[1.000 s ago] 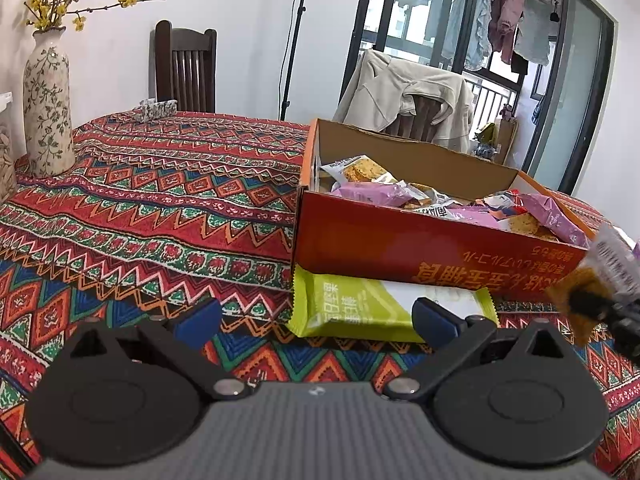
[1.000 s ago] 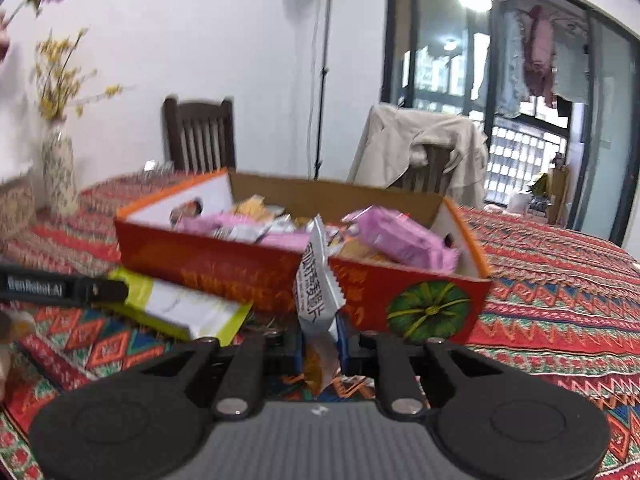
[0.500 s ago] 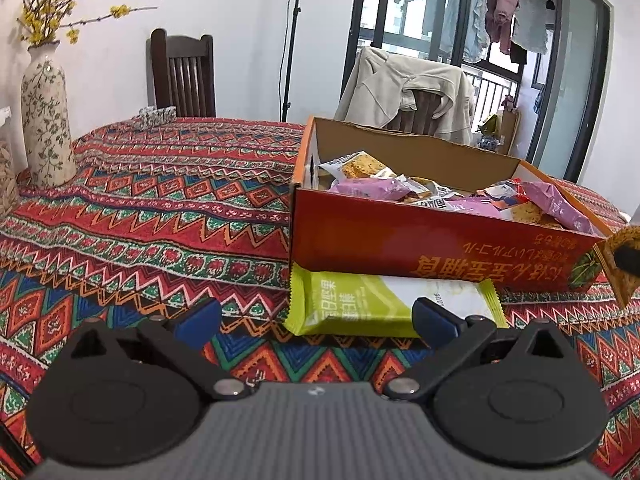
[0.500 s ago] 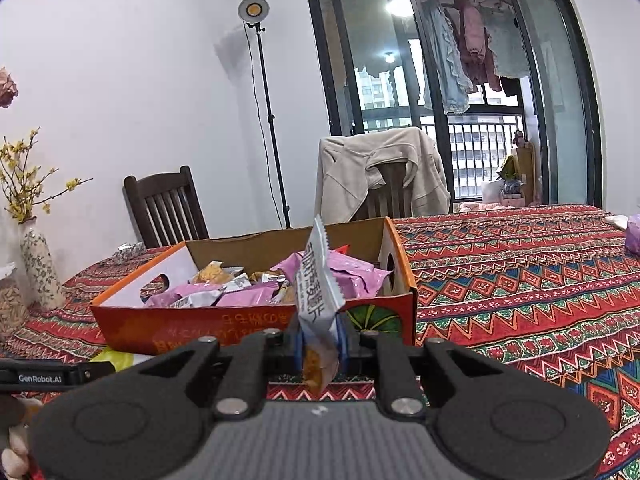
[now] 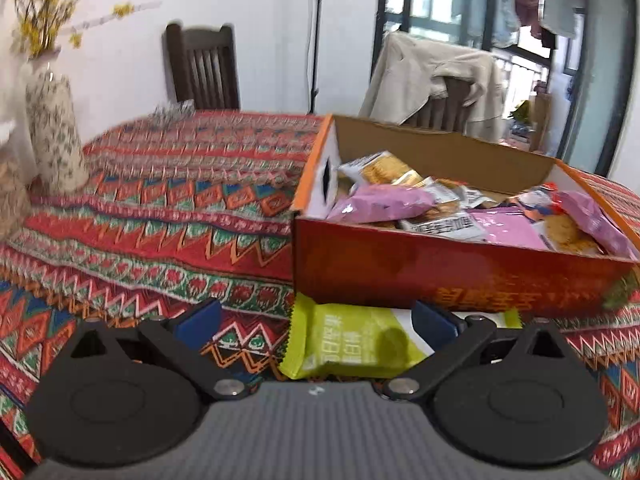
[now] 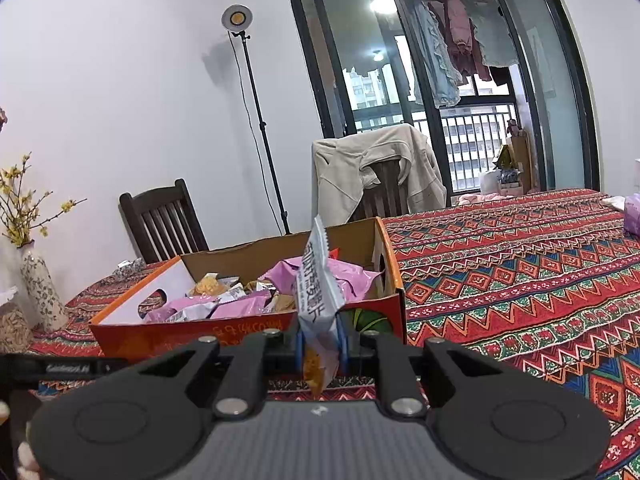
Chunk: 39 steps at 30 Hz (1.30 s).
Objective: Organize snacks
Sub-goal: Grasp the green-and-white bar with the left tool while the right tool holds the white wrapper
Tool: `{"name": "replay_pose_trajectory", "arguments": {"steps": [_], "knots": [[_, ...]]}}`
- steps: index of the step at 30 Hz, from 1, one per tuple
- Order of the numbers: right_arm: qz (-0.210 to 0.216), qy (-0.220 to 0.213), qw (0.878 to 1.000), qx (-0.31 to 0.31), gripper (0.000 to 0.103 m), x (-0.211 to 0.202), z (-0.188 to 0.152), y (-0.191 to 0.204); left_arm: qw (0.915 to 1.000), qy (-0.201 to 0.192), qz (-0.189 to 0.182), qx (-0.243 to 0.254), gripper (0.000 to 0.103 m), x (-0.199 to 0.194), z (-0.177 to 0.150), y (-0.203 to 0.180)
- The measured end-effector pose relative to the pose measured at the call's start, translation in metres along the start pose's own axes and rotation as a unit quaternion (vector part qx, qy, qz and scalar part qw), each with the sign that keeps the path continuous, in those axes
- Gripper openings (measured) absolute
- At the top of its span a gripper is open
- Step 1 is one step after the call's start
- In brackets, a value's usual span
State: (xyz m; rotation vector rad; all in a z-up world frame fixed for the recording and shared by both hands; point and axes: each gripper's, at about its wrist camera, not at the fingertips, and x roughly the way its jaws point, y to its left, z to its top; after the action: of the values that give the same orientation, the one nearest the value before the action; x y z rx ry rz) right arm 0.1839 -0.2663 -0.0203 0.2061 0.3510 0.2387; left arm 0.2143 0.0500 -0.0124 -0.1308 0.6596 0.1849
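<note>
Jaws of the right gripper [image 6: 319, 346] are clamped on a white snack packet [image 6: 318, 300] held upright before the orange box [image 5: 440, 272]; the left gripper [image 5: 316, 322] stands wide open, empty, over a green snack packet [image 5: 352, 344] lying against that box's front wall on the patterned tablecloth [image 5: 160, 220].

- The orange box [image 5: 460, 276] carries yellow Chinese print on its front wall, seen upside down and too blurred to read.
- The green snack packet [image 5: 352, 344], at 6 o'clock from the box, bears white Chinese characters, not legible.
- The white wrapper [image 6: 316, 292] shows dark Chinese characters, unreadable.
- The black bar [image 6: 64, 368] reads roughly "GenRobot.AI", blurred.
</note>
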Motion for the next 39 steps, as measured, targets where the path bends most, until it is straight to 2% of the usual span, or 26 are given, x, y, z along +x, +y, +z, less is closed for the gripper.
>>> {"name": "replay_pose_trajectory", "arguments": {"steps": [2,3,5,7,10,16,19,21,23,24,25,26,27,28,33,36,37,38,39], "knots": [[0.001,0.001,1.000,0.004,0.016,0.001,0.000,-0.001,0.9997,0.015,-0.013,-0.010,0.080,0.003,-0.001,0.004],[0.001,0.002,1.000,0.006,0.016,0.000,0.000,-0.001,0.9992,0.017,-0.029,-0.021,0.076,0.002,-0.002,0.008],[0.003,0.002,1.000,0.007,0.016,0.000,0.000,-0.002,0.9975,0.025,-0.053,-0.041,0.058,-0.002,-0.004,0.013],[0.004,0.001,1.000,0.007,0.016,0.000,0.000,-0.002,0.9966,0.026,-0.064,-0.046,0.048,-0.009,-0.008,0.014],[0.003,0.001,1.000,0.008,0.016,-0.001,0.000,-0.001,0.9960,0.023,-0.076,-0.041,0.044,-0.024,-0.020,0.015],[0.005,-0.002,1.000,0.006,0.016,-0.001,0.001,0.000,0.9937,0.036,-0.104,-0.021,0.030,-0.049,-0.040,0.010],[0.006,-0.006,1.000,0.003,0.016,-0.004,0.000,0.002,0.9935,0.035,-0.108,-0.005,0.030,-0.059,-0.046,0.004],[0.005,-0.004,1.000,0.003,0.016,-0.003,0.000,0.002,0.9946,0.015,-0.102,0.003,0.037,-0.066,-0.045,0.002],[0.005,0.000,1.000,0.006,0.020,-0.003,0.000,0.001,0.9949,0.000,-0.101,0.003,0.063,-0.072,-0.042,0.001],[0.004,0.003,1.000,0.009,0.022,-0.003,0.001,0.000,0.9952,-0.011,-0.097,0.003,0.069,-0.075,-0.041,0.001],[0.001,0.008,1.000,0.010,0.035,-0.003,0.001,-0.001,0.9955,-0.020,-0.093,0.006,0.077,-0.077,-0.041,0.001],[-0.001,0.013,1.000,0.011,0.054,-0.004,0.000,-0.002,0.9955,-0.028,-0.090,0.011,0.080,-0.079,-0.040,0.000],[-0.002,0.018,1.000,0.007,0.062,-0.004,-0.001,-0.002,0.9952,-0.034,-0.090,0.018,0.082,-0.081,-0.040,-0.001],[-0.005,0.020,1.000,0.002,0.064,-0.005,-0.002,-0.001,0.9950,-0.036,-0.090,0.024,0.084,-0.081,-0.040,-0.001],[-0.015,0.042,0.999,-0.014,0.061,0.002,-0.006,0.004,0.9953,-0.035,-0.082,0.038,0.089,-0.079,-0.039,-0.004],[-0.022,0.071,0.997,-0.016,0.052,0.010,-0.009,0.004,0.9955,-0.037,-0.079,0.039,0.092,-0.077,-0.040,-0.002],[-0.026,0.083,0.996,-0.019,0.042,0.013,-0.011,0.004,0.9955,-0.037,-0.078,0.039,0.092,-0.076,-0.040,-0.002],[-0.028,0.095,0.995,-0.022,0.028,0.015,-0.013,0.005,0.9955,-0.037,-0.078,0.040,0.092,-0.076,-0.040,-0.001],[-0.029,0.105,0.994,-0.025,0.020,0.017,-0.015,0.006,0.9955,-0.038,-0.076,0.042,0.092,-0.076,-0.040,-0.002]]}}
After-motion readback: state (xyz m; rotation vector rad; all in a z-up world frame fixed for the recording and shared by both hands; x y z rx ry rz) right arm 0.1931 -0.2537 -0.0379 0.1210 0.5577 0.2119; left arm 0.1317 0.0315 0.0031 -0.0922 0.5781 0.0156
